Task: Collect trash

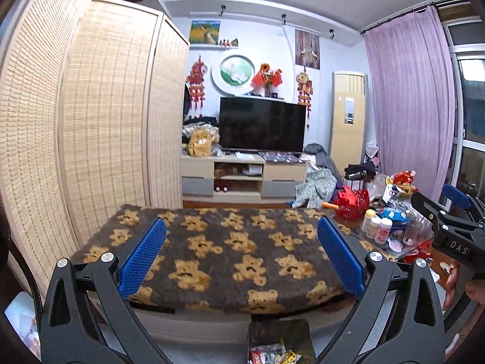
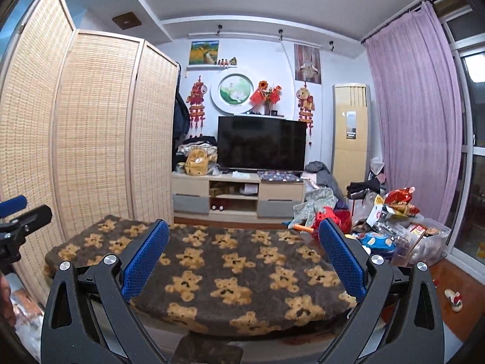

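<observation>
A dark bin (image 1: 280, 338) stands on the floor below the table's near edge, with several crumpled wrappers (image 1: 274, 355) inside; its rim also shows in the right wrist view (image 2: 209, 350). My left gripper (image 1: 241, 253) is open and empty, held above the near part of the bear-print blanket (image 1: 230, 248) that covers the table. My right gripper (image 2: 244, 256) is open and empty over the same blanket (image 2: 236, 273). The right gripper also shows at the right edge of the left wrist view (image 1: 448, 212).
Bottles, snack bags and a red basket (image 1: 353, 201) crowd the table's right end. A folding bamboo screen (image 1: 100, 115) stands to the left. A TV (image 1: 262, 124) on a cabinet is at the back, with a purple curtain (image 1: 409, 106) at the right.
</observation>
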Demonstrator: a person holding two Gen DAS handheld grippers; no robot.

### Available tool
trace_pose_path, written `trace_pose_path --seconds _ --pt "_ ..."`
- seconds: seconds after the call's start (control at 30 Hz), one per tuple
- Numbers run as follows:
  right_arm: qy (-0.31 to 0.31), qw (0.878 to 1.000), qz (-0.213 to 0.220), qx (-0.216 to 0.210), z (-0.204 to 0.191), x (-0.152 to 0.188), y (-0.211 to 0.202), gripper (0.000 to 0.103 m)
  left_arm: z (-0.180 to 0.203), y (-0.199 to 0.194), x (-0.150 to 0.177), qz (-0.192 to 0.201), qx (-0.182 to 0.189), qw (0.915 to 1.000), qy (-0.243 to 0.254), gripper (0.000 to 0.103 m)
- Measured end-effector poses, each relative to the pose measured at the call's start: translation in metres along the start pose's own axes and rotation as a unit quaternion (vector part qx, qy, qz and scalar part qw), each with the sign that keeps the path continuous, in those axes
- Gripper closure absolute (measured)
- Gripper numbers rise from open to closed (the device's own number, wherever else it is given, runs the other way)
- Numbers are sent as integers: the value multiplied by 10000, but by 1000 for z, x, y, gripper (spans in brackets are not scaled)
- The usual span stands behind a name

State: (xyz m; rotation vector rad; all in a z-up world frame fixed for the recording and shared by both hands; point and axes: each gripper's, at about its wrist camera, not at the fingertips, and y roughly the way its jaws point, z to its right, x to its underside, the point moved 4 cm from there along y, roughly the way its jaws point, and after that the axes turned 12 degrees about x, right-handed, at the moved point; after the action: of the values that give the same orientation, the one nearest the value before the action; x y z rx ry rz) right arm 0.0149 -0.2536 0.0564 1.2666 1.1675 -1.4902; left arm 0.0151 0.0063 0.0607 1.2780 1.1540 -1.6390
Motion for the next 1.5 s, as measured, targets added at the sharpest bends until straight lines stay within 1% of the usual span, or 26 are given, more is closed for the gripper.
trace_pose_path --seconds 0.13,0.3,0.4,0.73,1.5 --pt "20 10000 50 78 -2 -2 -10 3 3 -10 -2 88 -55 9999 93 8" --pt "52 10000 -9 62 -5 -1 -16 3 7 -10 2 39 11 9999 125 8" --pt "7 10000 -29 70 -7 0 -16 3 8 -5 6 -73 50 9999 144 8" --pt "11 9999 -146 88 -8 3 -10 3 7 -3 10 -142 38 9998 98 8" --pt "108 9997 -199 106 -7 5 -9 3 11 -9 7 -31 0 9999 143 8"
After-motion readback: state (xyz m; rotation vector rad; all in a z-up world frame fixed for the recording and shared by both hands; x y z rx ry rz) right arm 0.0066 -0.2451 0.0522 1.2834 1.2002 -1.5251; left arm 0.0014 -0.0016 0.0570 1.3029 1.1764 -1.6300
